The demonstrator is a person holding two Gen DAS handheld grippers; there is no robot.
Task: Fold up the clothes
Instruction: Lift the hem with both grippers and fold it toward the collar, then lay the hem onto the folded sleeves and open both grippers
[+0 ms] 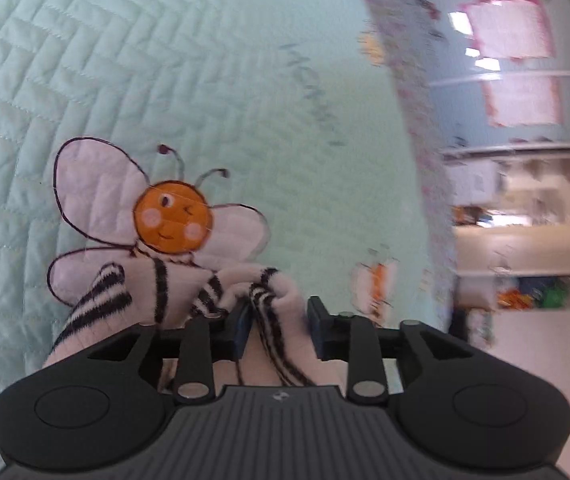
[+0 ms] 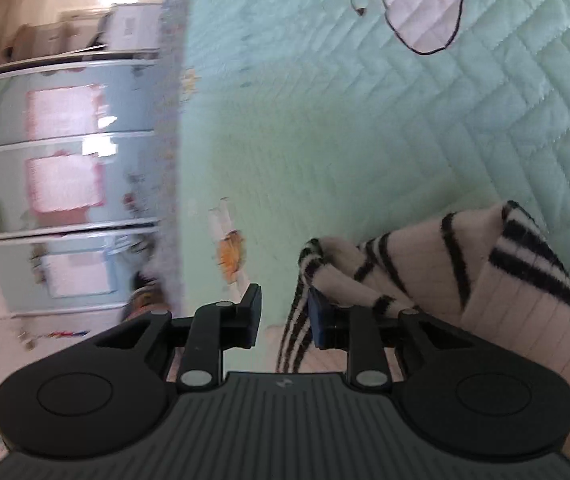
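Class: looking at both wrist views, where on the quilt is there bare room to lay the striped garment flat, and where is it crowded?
Bare quilt lies beyond the bee picture, short of the bed edge. It is crowded at both tongs, where the striped garment bunches.

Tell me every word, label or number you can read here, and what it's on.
Nothing can be read for sure.
Grey stitched lettering on the green quilt, left wrist view: too blurred to read.
Small pale logo on each gripper body: a mark, not legible text.
Pink sheets on the far cabinet: too blurred to read.
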